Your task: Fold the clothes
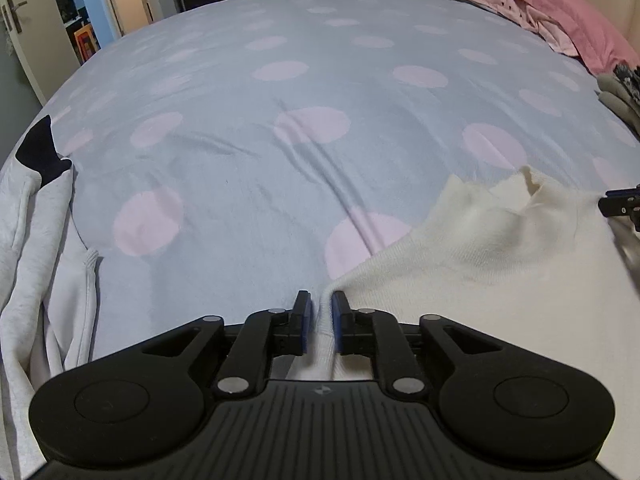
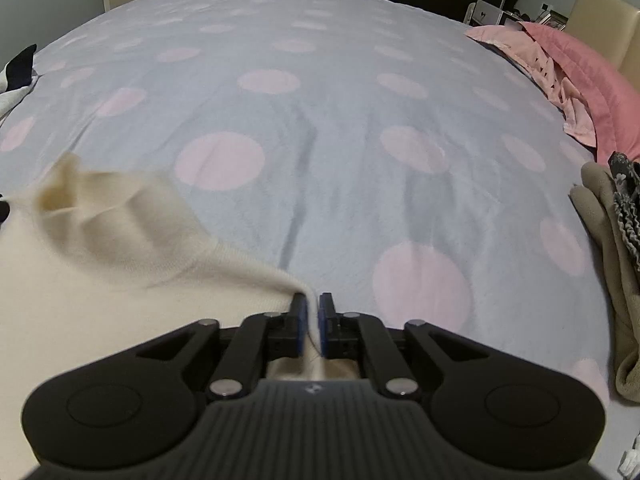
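Grey garments [image 1: 44,240] and pink pillow [image 1: 568,12] flank the sweater [image 1: 500,248].

The sweater [image 1: 500,264] is a cream knit, fine-ribbed and soft, matt all over. The bedspread [image 1: 320,80] beneath is matt woven cloth, grey-blue with pale pink dots, smooth but creased in a few long wrinkles. At one edge lies a hoodie [image 1: 32,248] of light grey marled jersey, fleecy and dull, with a ribbed cuff. The pillow [image 2: 592,80] wears pink cotton, slightly crumpled. An olive garment [image 2: 608,248] looks like thick brushed fleece. The left gripper [image 1: 321,312] and right gripper [image 2: 313,314] are matt black plastic with shiny metal rivets; their bases are ridged, and their pads [image 1: 340,320] look like blue rubber.
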The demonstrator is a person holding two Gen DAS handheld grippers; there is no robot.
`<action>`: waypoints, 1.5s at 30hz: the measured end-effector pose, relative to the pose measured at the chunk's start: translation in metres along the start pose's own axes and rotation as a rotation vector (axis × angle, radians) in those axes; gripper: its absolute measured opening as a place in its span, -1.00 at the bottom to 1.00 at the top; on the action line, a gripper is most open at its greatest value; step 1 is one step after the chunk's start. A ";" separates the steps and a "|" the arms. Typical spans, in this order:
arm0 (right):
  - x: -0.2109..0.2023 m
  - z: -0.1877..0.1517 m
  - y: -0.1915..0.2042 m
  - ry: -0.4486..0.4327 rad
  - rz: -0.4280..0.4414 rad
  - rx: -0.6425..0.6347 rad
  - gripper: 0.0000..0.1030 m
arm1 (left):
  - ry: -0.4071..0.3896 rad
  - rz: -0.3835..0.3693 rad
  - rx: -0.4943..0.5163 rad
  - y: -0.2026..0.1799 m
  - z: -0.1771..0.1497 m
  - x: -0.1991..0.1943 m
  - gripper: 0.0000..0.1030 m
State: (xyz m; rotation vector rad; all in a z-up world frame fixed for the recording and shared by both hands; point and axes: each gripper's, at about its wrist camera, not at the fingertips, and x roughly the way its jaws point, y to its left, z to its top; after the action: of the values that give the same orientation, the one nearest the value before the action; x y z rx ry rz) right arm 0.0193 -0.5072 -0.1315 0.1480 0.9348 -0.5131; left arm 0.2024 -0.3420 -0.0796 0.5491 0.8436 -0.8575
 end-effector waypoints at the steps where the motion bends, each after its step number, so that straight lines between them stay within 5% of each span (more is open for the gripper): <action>1: 0.000 0.002 -0.001 0.001 0.003 0.006 -0.65 | -0.003 -0.003 -0.004 0.001 0.001 -0.002 -0.70; 4: -0.015 0.004 -0.014 -0.011 0.004 0.054 -0.49 | -0.035 0.002 -0.009 0.009 0.003 -0.016 -0.48; 12: -0.075 -0.019 -0.068 -0.017 0.009 0.156 -0.36 | -0.048 0.046 -0.016 0.046 -0.014 -0.085 -0.47; 21: -0.142 -0.090 -0.085 0.024 0.047 0.170 -0.13 | 0.022 0.059 -0.074 0.062 -0.080 -0.144 -0.31; 29: -0.166 -0.149 -0.094 0.095 0.110 0.278 -0.08 | 0.119 0.030 -0.068 0.041 -0.145 -0.151 -0.22; 41: -0.140 -0.189 -0.083 0.243 0.131 0.279 -0.21 | 0.206 0.035 -0.144 0.036 -0.195 -0.136 -0.24; 43: -0.139 -0.190 -0.080 0.244 0.130 0.272 -0.31 | 0.203 0.015 -0.179 0.037 -0.197 -0.135 -0.51; 45: -0.140 -0.191 -0.074 0.234 0.144 0.255 -0.73 | 0.196 -0.011 -0.216 0.038 -0.197 -0.136 -0.78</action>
State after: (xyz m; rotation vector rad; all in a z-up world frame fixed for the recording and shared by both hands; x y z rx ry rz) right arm -0.2237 -0.4573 -0.1254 0.5119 1.0751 -0.4865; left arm 0.1013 -0.1216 -0.0750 0.4431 1.1049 -0.7190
